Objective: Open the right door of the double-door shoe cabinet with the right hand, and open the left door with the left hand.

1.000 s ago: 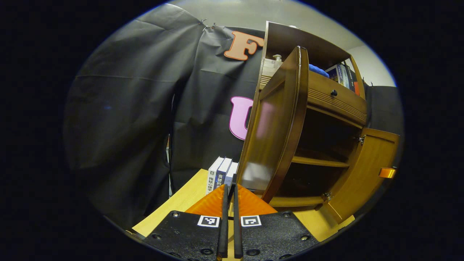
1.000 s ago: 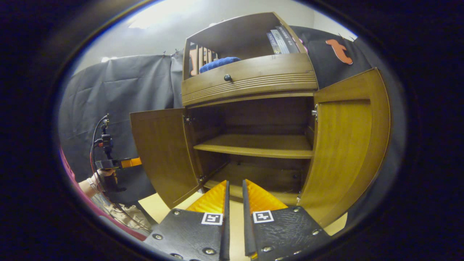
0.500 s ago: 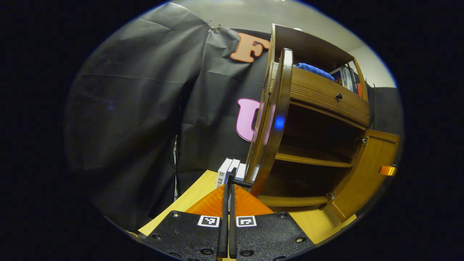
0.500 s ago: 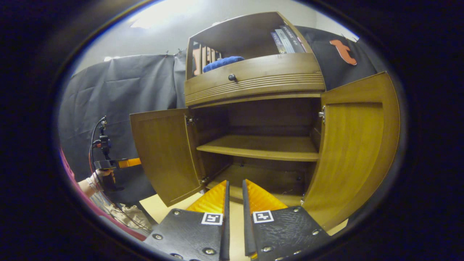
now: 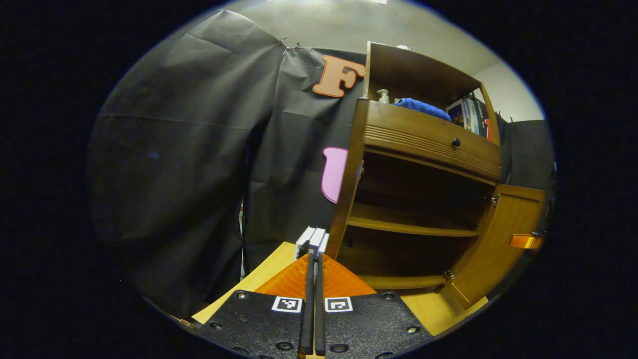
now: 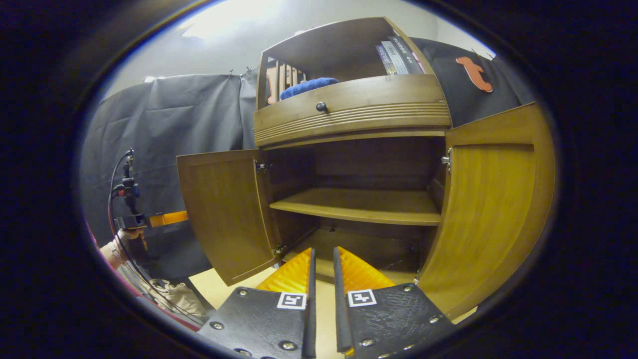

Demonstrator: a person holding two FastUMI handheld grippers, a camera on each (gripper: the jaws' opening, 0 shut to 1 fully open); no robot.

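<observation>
The left door (image 6: 224, 212) has just swung fully wide, matching the right door (image 6: 491, 209); the cabinet (image 6: 349, 114) stands open, task apparently done. Left gripper (image 5: 312, 259) closed empty; right gripper (image 6: 323, 259) slightly parted, empty.

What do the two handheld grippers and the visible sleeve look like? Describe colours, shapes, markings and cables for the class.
Each gripper, the right gripper and the left gripper, has ribbed orange wedge fingers with thin black pads on a textured black base with screws and two square black-and-white markers. Seen in the right gripper view, the left one carries red and black cables above a pink sleeve.
</observation>
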